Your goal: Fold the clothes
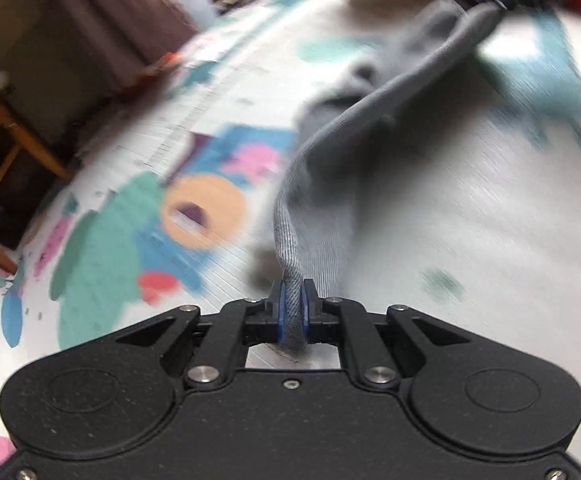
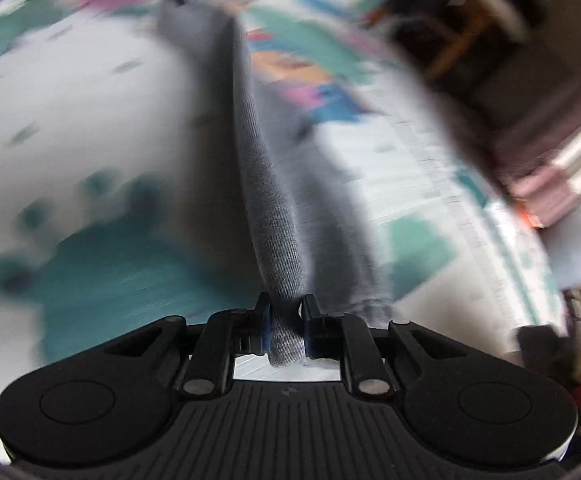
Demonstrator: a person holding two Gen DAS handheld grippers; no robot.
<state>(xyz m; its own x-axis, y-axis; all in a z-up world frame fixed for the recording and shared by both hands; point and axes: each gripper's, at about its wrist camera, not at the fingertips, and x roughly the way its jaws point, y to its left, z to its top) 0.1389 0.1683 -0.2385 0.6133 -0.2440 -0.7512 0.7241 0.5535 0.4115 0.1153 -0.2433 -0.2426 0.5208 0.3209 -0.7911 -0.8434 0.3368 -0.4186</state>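
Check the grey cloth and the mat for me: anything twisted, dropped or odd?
Nothing looks wrong. The grey cloth is stretched between the left hand-held gripper and the right hand-held gripper, each shut on an end, above the patterned mat. Both views are motion-blurred, so fine detail is unclear.

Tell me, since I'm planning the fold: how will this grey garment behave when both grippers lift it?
Likely floppy: the grey garment sags in a loose band between the left gripper and right gripper. Probably light, as thin pinches of its edge carry it above the mat. The ribbed knit looks grippy rather than slippery, though blur hides detail.
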